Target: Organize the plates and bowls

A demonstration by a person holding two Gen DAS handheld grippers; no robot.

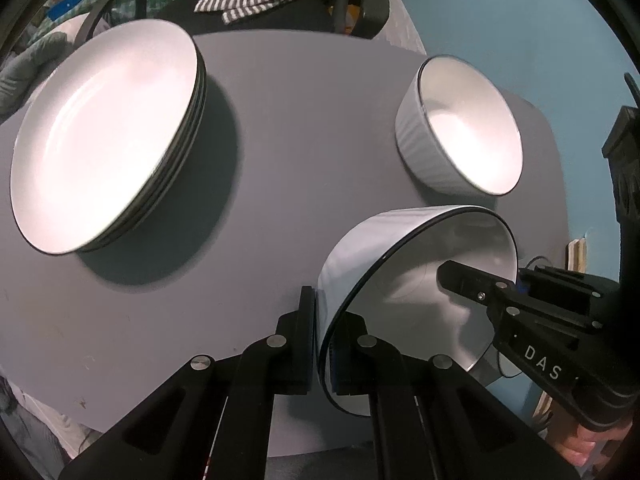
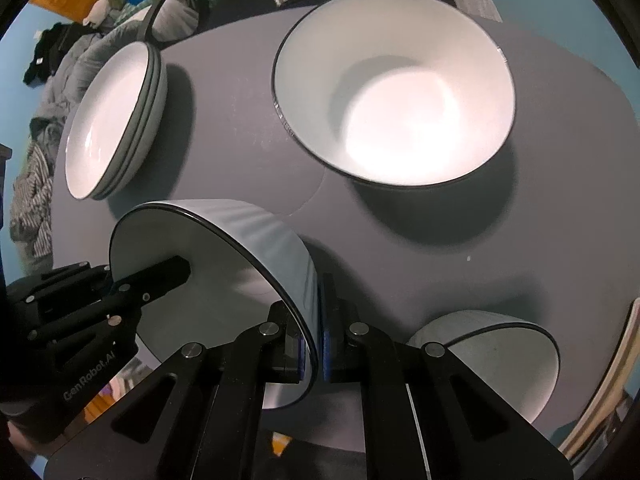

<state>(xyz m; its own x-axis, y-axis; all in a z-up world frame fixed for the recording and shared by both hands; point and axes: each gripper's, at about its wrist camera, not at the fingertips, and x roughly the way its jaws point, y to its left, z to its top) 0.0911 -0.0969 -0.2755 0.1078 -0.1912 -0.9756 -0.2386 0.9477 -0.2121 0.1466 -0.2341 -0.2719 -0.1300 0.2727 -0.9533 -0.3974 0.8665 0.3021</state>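
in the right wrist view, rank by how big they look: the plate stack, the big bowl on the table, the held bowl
1. big bowl
2. held bowl, though it is nearest the camera, so its real size is unsure
3. plate stack, farthest away

Two pieces of lettering can be read, both in white on black claw bodies. In the left wrist view, at the lower right of the frame, the letters "DAS" stand on the body of the right claw, the rest of the word running out of sight. In the right wrist view, at the lower left of the frame, "GenRobot.AI" stands along the body of the left claw. The bowls and plates carry no readable marks.
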